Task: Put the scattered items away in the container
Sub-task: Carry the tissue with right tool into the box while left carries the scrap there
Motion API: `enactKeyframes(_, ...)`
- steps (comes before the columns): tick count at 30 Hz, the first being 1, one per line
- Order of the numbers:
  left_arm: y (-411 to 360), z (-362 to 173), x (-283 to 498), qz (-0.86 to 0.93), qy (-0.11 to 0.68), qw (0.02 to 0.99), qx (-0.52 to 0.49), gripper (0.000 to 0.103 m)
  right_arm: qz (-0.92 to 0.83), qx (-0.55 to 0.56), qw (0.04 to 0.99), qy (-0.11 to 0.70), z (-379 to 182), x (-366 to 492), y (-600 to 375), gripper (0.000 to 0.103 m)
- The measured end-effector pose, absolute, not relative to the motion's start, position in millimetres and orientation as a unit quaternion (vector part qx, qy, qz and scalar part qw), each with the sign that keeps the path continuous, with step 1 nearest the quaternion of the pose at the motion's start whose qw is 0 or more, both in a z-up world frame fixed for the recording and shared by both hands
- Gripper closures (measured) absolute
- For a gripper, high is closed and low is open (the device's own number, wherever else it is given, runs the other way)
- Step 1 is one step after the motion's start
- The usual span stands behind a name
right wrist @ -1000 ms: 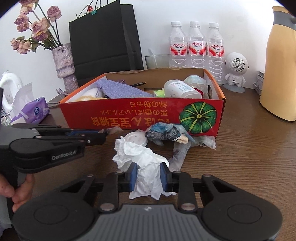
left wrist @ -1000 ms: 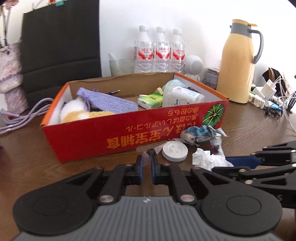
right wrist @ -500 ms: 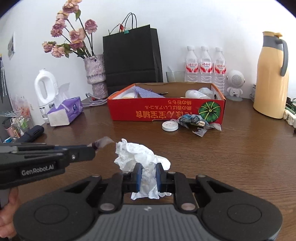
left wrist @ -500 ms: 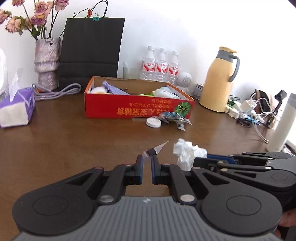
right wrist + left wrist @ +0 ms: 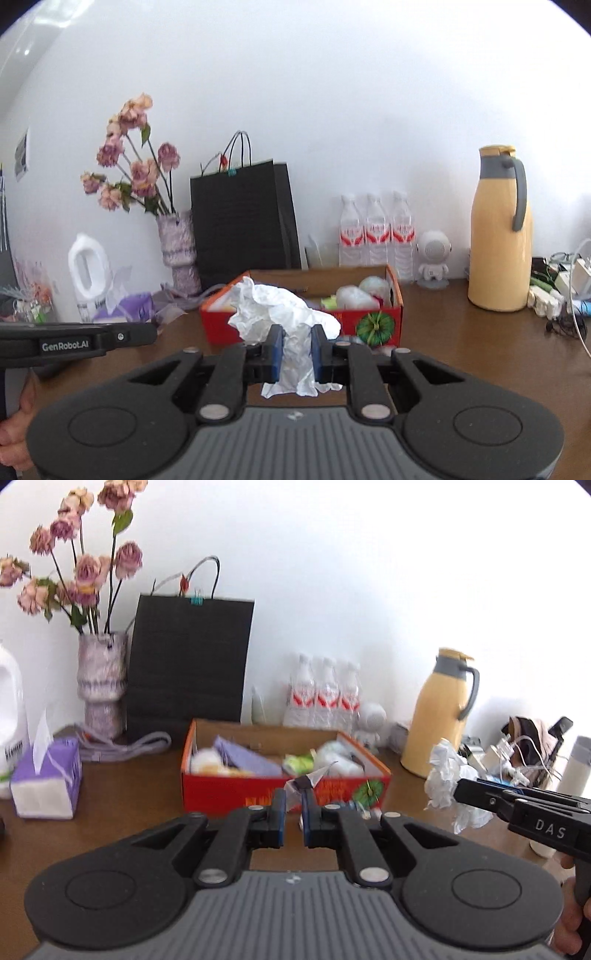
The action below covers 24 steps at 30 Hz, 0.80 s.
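Both grippers are up off the tabletop [image 5: 480, 350], each w/ something pinched. Left gripper [image 5: 293, 812]: jaws nearly together, clamped on a small clear plastic wrapper scrap [image 5: 308, 780] that sticks up above the tips w/ a dark bit in it. Right gripper [image 5: 297, 349]: jaws have just been closing, pads pressed onto a crumpled white tissue [image 5: 284, 317]; the wad bulges above the tips and a tail hangs below them. In the left view the right gripper shows side-on at the right edge, tissue bunched at its tip, part of a hand on the grip below; in the right view the left gripper comes in from the left edge, fingers around its handle. Container = red cardboard box [image 5: 229, 794] w/ a green pumpkin picture [image 5: 375, 328] on its front, sitting on the brown tabletop ahead of both grippers, well apart from them. Already inside: purple cloth, green packet, white wrapped items; details blurred. A few bits lie on the table at the box's front, mostly hidden behind the gripper fingers. Behind the box: three water bottles [image 5: 376, 232], black paper bag [image 5: 240, 218], vase of dried roses [image 5: 101, 686], small white robot figure [image 5: 434, 262]. Yellow thermos jug [image 5: 500, 229] to the right, purple tissue box [image 5: 46, 779] to the left.
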<state>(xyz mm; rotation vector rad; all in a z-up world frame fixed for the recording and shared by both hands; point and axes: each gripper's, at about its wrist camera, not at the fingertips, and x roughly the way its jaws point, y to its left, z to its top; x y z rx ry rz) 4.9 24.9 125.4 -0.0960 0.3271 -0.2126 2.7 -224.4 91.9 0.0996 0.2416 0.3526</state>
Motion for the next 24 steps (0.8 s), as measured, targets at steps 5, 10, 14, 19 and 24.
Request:
enactKeyframes(5, 33, 177, 99, -0.107, 0.142, 0.983, -0.055, 0.094, 0.178, 0.035, 0.977, 0.111, 150, 86, -219, 0.088)
enactKeyframes(10, 33, 189, 210, -0.111, 0.2, 0.973, -0.041, 0.094, 0.197, 0.023, 0.962, 0.19, 183, 202, -200, 0.088)
enactKeyframes(14, 34, 161, 284, -0.079, 0.266, 0.961, -0.014, 0.094, 0.198, -0.031, 0.94, 0.277, 160, 277, -171, 0.088)
enactKeyframes(19, 41, 112, 339, -0.059, 0.329, 0.942, 0.043, 0.093, 0.199, -0.101, 0.907, 0.358, 113, 331, -142, 0.088)
enactKeyframes(24, 45, 80, 366, -0.033, 0.355, 0.932, 0.068, 0.092, 0.21, -0.139, 0.874, 0.416, 71, 364, -119, 0.085)
